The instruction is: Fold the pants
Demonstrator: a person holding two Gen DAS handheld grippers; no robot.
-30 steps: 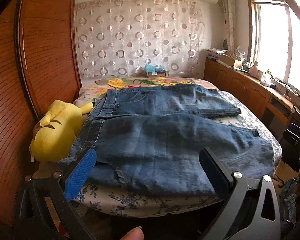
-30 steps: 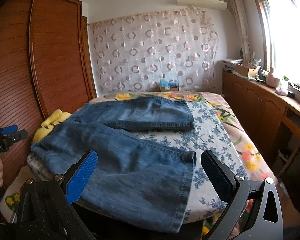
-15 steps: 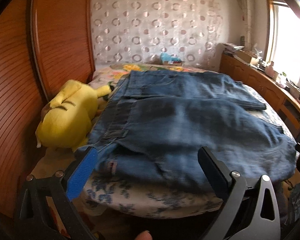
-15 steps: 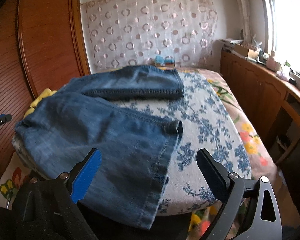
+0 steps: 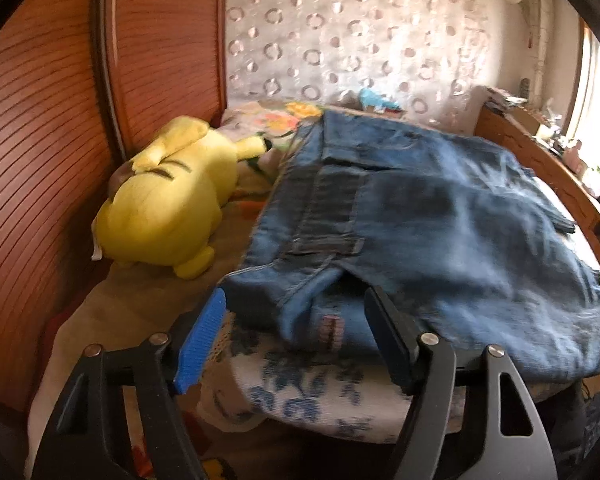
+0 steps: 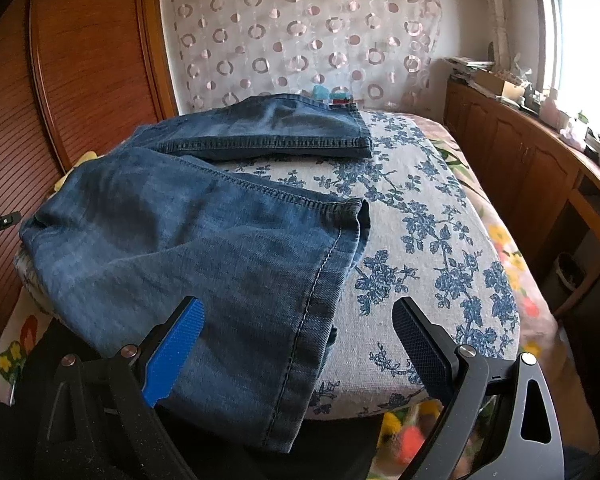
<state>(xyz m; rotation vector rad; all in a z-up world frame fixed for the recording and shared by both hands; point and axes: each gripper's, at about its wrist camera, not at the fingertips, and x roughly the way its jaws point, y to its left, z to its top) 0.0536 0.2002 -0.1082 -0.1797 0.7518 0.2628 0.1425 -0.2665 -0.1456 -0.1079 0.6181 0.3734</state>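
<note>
left wrist view had the blue denim pants [image 5: 440, 216] spread flat on the bed with the grey-and-blue floral cover [image 5: 324, 396], waistband end nearest the left gripper [image 5: 296, 340]. its fingers stood apart, straddling the near waist corner w/o pinching it — cloth sat between them but nothing was clamped.

right wrist view showed the leg ends: one leg lay toward the far side of the bed, the other came toward the camera, its hem hanging over the near edge. the right gripper [image 6: 298, 350] was spread wide too, blue pad over the denim, dark pad over bare cover, gripping nothing.

progress, as a judgement: basically zero folds done. the legs lay splayed in a v, not stacked, so the first step — bringing one leg over the other — looked not yet made. after that, prob. one or two folds across the length remained. both grippers seemed placed to take the near waist corner and near hem.

containers: none belonged to the task. a small teal box-like thing [image 6: 332, 94] sat at the far end of the bed; contents couldn't be told. a yellow plush toy [image 5: 168, 200] lay beside the pants, near the waistband but apart from it.
</note>
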